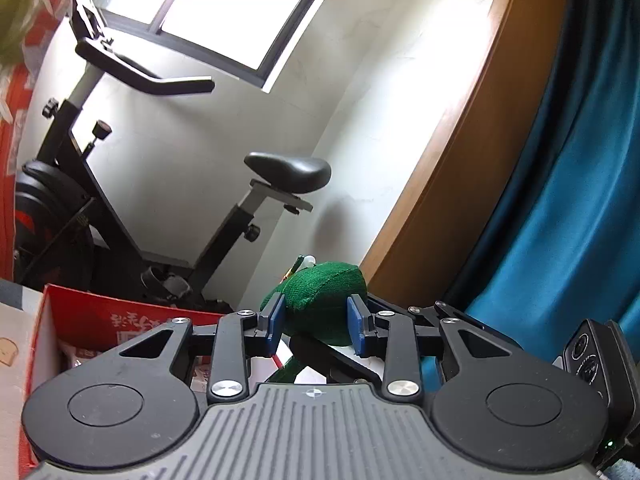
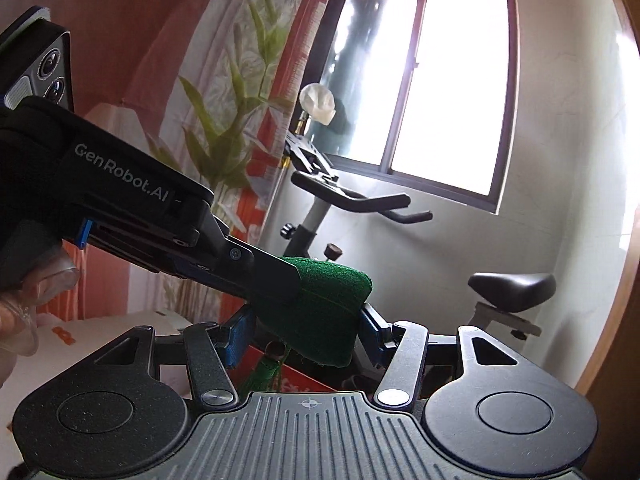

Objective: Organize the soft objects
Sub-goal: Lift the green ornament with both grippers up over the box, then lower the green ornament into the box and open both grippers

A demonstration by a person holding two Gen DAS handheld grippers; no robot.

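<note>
A dark green knitted soft thing (image 1: 320,294) hangs in the air, and both grippers hold it. In the left wrist view my left gripper (image 1: 316,320) is shut on it, its blue pads (image 1: 276,322) pressing both sides. A green strand dangles below it. In the right wrist view my right gripper (image 2: 306,336) is shut on the same green knit (image 2: 332,304). The left gripper (image 2: 276,280) reaches in from the left there and clamps the knit's upper left end. Part of the right gripper's body (image 1: 596,356) shows at the right edge of the left wrist view.
A black exercise bike (image 1: 120,200) stands by the white wall under a window (image 2: 424,88). An open red cardboard box (image 1: 120,324) lies below left. A teal curtain (image 1: 568,200) and a wooden frame (image 1: 460,152) are to the right. A hand in a clear glove (image 2: 24,312) holds the left gripper.
</note>
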